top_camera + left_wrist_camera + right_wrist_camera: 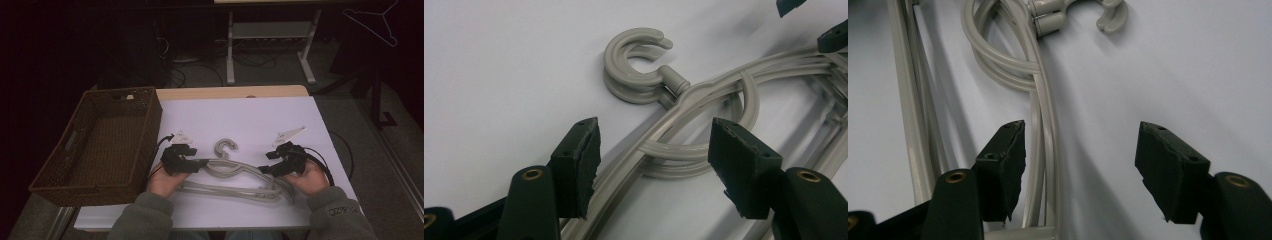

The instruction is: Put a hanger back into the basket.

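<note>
From my feed the room's dim; white-topped table (240,120) with a wood edge (230,92) at 12 o'clock. Grey floor (280,70) beyond, white desk frame (270,35) at 12, cables (200,70) at 11. Dark stand (375,95) at 2.

You've got a wooden table (280,91) covered by a white sheet (240,120). On the sheet lie grey plastic hangers (235,175), stacked flat near your edge, hooks (226,147) pointing toward the far side. A brown wicker basket (80,175) sits at the table's left, overhanging the sheet's left edge, long side running front to back.
</note>
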A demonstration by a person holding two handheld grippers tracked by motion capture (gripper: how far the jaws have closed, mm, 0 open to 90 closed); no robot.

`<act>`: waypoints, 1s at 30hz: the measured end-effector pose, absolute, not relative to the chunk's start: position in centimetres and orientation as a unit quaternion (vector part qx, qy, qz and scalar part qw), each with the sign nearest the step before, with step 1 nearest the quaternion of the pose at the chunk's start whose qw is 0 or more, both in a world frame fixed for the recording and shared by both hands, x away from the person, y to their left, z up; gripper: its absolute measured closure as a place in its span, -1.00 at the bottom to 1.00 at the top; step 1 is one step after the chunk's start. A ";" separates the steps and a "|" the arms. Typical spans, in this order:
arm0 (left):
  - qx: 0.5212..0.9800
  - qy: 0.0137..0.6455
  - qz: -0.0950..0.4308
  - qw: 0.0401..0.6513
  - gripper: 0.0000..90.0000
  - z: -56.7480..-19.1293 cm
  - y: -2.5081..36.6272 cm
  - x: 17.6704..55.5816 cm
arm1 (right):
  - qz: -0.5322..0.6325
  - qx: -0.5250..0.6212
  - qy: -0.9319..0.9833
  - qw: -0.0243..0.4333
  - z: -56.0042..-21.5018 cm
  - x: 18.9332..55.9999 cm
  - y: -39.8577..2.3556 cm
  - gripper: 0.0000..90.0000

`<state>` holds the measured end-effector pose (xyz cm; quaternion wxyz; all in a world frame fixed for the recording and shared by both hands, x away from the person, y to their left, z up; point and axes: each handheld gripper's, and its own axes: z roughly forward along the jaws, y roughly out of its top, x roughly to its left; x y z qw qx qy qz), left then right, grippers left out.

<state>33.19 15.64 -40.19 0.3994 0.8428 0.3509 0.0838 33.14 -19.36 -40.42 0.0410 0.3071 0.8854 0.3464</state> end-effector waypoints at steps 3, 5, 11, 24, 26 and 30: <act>0.843 0.351 0.081 0.400 -0.17 -40.3 15.8 33.2 | 0.350 0.307 0.884 0.034 -40.5 33.2 -19.3 -0.14; 0.840 0.357 0.077 0.402 -0.16 -40.4 16.0 33.3 | 0.353 0.309 0.883 0.029 -40.6 33.2 -19.4 -0.12; 0.841 0.363 0.066 0.396 -0.11 -40.9 16.5 33.3 | 0.350 0.305 0.886 0.012 -41.1 33.2 -19.2 0.05; 0.845 0.374 0.060 0.377 -0.03 -41.5 16.5 33.5 | 0.335 0.305 0.891 -0.025 -42.1 33.8 -19.0 0.56; 0.848 0.376 0.058 0.369 -0.03 -41.7 16.5 33.6 | 0.333 0.302 0.893 -0.030 -42.2 33.8 -18.8 0.63; 0.853 0.375 0.062 0.358 0.02 -41.9 16.4 33.7 | 0.338 0.300 0.891 -0.040 -42.3 33.9 -18.7 0.71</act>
